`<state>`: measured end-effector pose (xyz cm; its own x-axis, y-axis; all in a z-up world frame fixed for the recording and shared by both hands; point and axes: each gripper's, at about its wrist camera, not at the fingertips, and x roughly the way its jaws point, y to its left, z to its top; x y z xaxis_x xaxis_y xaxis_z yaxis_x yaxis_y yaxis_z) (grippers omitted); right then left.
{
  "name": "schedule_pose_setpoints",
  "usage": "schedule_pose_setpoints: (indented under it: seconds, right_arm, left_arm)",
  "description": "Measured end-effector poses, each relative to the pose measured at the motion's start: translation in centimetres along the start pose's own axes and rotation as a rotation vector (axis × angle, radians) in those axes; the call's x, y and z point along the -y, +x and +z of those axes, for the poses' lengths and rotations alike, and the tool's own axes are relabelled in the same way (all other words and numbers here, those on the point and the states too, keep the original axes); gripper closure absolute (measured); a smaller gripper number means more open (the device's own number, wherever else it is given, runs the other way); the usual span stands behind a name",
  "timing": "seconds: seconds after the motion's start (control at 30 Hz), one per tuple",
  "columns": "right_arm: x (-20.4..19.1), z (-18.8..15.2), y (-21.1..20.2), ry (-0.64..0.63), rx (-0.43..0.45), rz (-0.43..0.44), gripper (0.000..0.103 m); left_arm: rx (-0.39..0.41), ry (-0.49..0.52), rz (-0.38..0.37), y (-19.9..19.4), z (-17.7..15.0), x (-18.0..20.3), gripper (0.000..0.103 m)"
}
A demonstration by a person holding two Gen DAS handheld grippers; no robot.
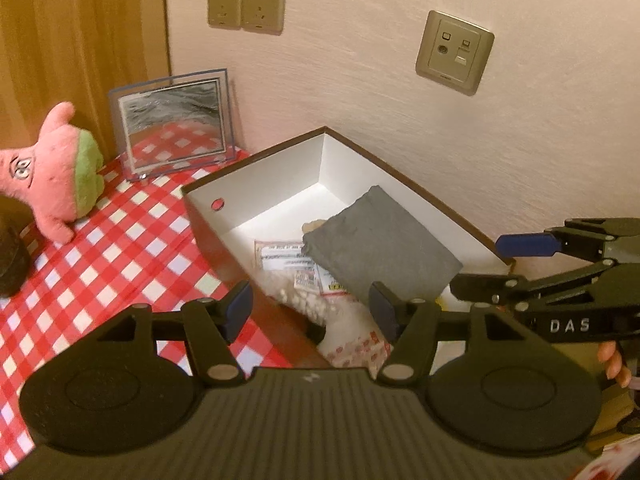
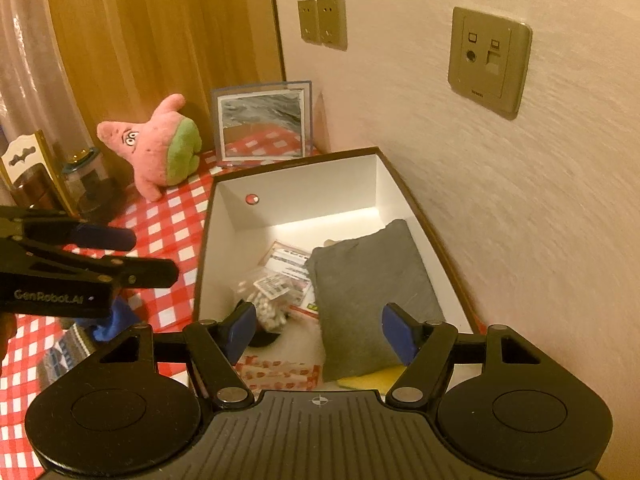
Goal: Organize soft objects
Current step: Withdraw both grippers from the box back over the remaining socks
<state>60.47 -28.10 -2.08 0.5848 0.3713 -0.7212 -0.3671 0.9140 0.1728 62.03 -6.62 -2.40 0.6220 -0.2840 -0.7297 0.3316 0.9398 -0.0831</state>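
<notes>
A white box with a brown rim [image 1: 256, 152] [image 2: 292, 162] stands against the wall. Inside lie a folded grey cloth [image 1: 380, 244] [image 2: 368, 292], clear packets of white pellets with printed labels [image 1: 304, 276] [image 2: 276, 288], a red-patterned pack [image 2: 280, 372] and a yellow sponge [image 2: 372, 380]. A pink and green star plush [image 1: 56, 176] [image 2: 160, 148] stands on the red checked tablecloth left of the box. My left gripper [image 1: 310, 308] [image 2: 152, 256] is open and empty over the box's near left edge. My right gripper [image 2: 318, 330] [image 1: 480, 264] is open and empty above the box's near end.
A clear picture frame [image 1: 176, 120] [image 2: 264, 124] leans at the back corner by a wooden panel. Wall sockets [image 1: 246, 6] [image 2: 488, 60] sit above the box. Jars and a small wooden ornament [image 2: 32, 168] stand at far left. A blue item [image 2: 112, 320] lies under my left gripper.
</notes>
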Motion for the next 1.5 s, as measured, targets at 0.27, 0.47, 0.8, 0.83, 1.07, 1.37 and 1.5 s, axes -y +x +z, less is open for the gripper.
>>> schedule_pose_setpoints:
  seconds: [0.27, 0.47, 0.8, 0.83, 1.07, 1.37, 1.5]
  right_arm:
    - [-2.9, -2.0, -1.9, -0.007, 0.006, 0.051, 0.033]
    - [-6.0, -3.3, -2.9, -0.049, 0.003, 0.115, 0.033]
    - [-10.2, -4.9, -3.1, -0.093, -0.032, 0.210, 0.033]
    - [-10.5, -5.1, -3.0, -0.095, -0.039, 0.219, 0.033]
    - [-13.1, -6.2, -1.8, -0.129, -0.085, 0.286, 0.033]
    - [-16.4, -7.3, -0.1, -0.174, -0.127, 0.343, 0.033]
    - [-17.7, -7.7, 1.0, -0.193, -0.148, 0.358, 0.033]
  left_arm:
    - [0.006, -0.050, 0.017, -4.1, -3.7, -1.9, 0.041]
    - [-0.008, -0.108, 0.047, -7.0, -6.9, -4.1, 0.041]
    - [-0.018, -0.207, 0.110, -10.8, -11.4, -7.4, 0.041]
    - [-0.020, -0.217, 0.116, -11.0, -11.8, -7.6, 0.041]
    - [-0.025, -0.278, 0.173, -12.6, -14.6, -9.2, 0.041]
    - [-0.050, -0.353, 0.226, -13.6, -17.9, -11.4, 0.041]
    - [-0.060, -0.378, 0.257, -13.8, -18.9, -12.3, 0.041]
